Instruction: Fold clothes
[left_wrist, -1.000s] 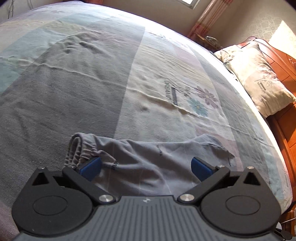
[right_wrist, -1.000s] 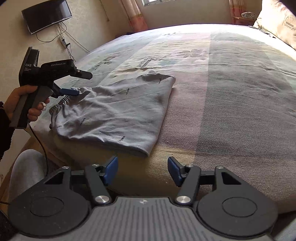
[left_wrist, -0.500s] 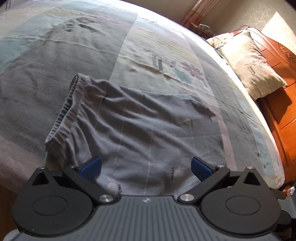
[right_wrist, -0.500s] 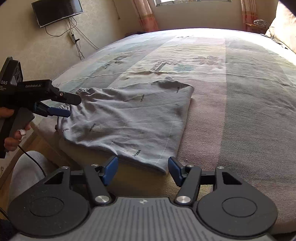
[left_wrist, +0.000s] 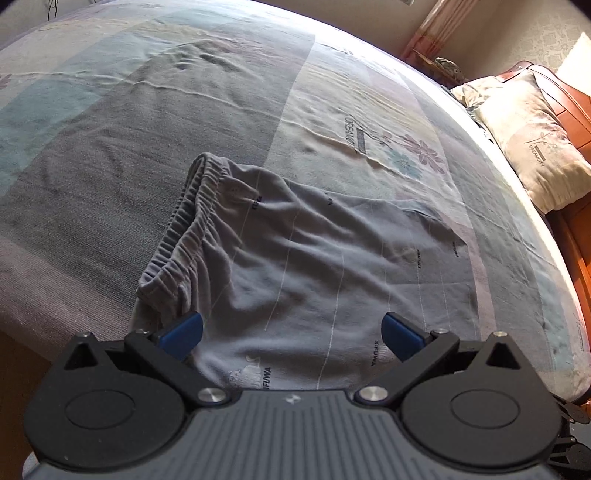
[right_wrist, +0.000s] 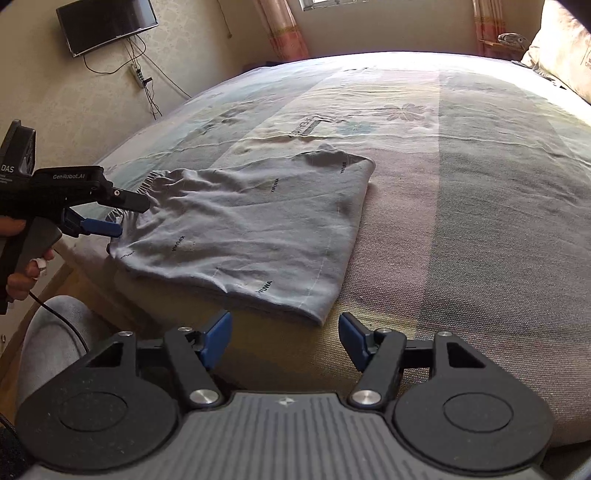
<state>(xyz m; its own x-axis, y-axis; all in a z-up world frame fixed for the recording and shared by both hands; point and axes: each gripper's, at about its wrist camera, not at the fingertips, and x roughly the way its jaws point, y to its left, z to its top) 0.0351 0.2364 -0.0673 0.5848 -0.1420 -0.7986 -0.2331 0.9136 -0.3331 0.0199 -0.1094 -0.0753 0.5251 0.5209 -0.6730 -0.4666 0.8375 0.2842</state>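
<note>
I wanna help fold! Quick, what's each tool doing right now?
Left tool: open, holding nothing, just above the grey shorts.
Right tool: opening, nothing between its fingers, near the shorts' corner.

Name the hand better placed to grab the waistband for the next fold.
Left, probably. Its tongs hang open right beside the waistband of the shorts; the right tongs sit at the opposite hem corner.

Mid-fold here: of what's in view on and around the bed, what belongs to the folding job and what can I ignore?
In the job:
- grey shorts, lying flat near the bed's edge
- left gripper, open, at the waistband end
- right gripper, jaws opening, nothing between them

Ignore:
- bedspread
- pillow
- wall TV
- headboard
</note>
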